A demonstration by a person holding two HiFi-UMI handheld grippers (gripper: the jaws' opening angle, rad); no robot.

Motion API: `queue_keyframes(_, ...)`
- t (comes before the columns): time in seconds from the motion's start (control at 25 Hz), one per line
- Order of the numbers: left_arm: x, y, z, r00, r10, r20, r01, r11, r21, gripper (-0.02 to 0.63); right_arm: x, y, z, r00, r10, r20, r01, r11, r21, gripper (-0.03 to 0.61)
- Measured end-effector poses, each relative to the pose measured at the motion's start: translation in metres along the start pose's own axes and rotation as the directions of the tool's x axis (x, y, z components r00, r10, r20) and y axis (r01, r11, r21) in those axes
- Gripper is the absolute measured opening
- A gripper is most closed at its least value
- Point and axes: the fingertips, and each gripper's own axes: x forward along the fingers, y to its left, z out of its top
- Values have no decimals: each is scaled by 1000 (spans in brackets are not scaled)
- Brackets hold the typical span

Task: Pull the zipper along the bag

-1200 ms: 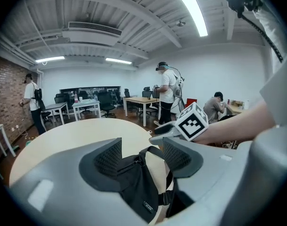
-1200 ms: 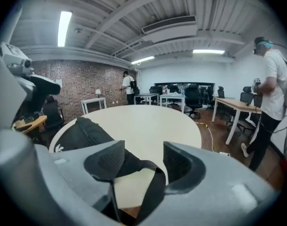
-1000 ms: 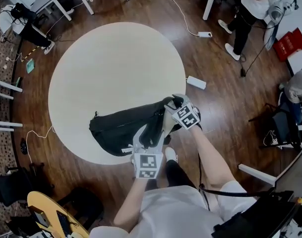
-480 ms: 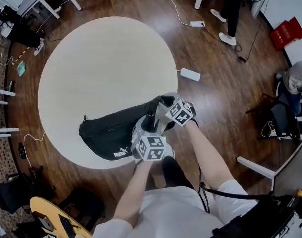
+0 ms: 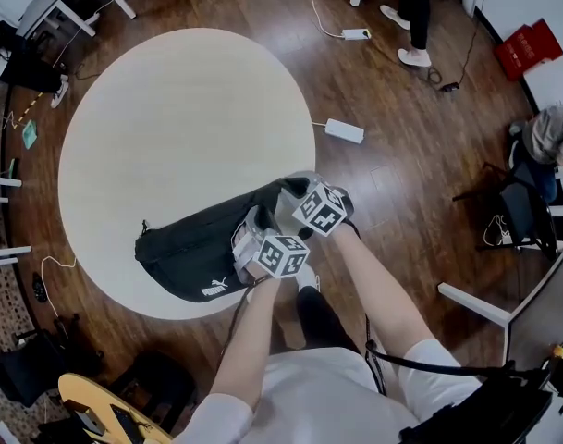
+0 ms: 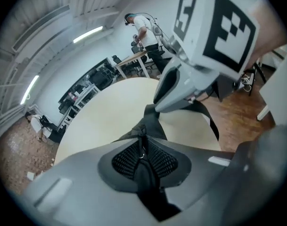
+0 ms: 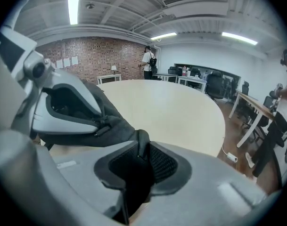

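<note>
Just below the head view's centre, the left gripper [image 5: 253, 231] is closing its jaws onto a thin black zipper pull [image 6: 141, 150] with a small ring, pads nearly together. Beside it, the right gripper [image 5: 298, 195] is closing on a fold at the end of the black bag [image 5: 189, 248], which lies left of centre at the round table's [image 5: 170, 100] lower edge. Seemingly only the grips are set; the whole pull remains

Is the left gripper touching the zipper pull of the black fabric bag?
Touching. In the left gripper view, the left gripper, jaws closing, pinches the black zipper pull, pads pressed on both sides.
</note>
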Motion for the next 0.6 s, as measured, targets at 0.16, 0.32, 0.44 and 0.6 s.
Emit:
queue_keyframes(0.16, 0, -5, -4, 998, -60, 16, 60, 998, -37, 25, 0, -1, 0, 1000, 4, 1, -4, 1000, -4, 58)
queue_keyframes(0.32, -30, 2, 9, 977, -165, 139, 197, 944, -266, 23, -1, -2, -1, 1000, -9, 0, 9, 1000, -10, 54)
queue_keyframes(0.44, -60, 18, 3, 954, -198, 224, 277, 866, -416, 23, 1, -1, -2, 1000, -15, -13, 15, 1000, -13, 51)
queue_keyframes(0.6, -94, 47, -27, 950, -178, 255, 289, 808, -513, 23, 0, -2, -5, 999, -31, -43, 30, 999, -17, 49)
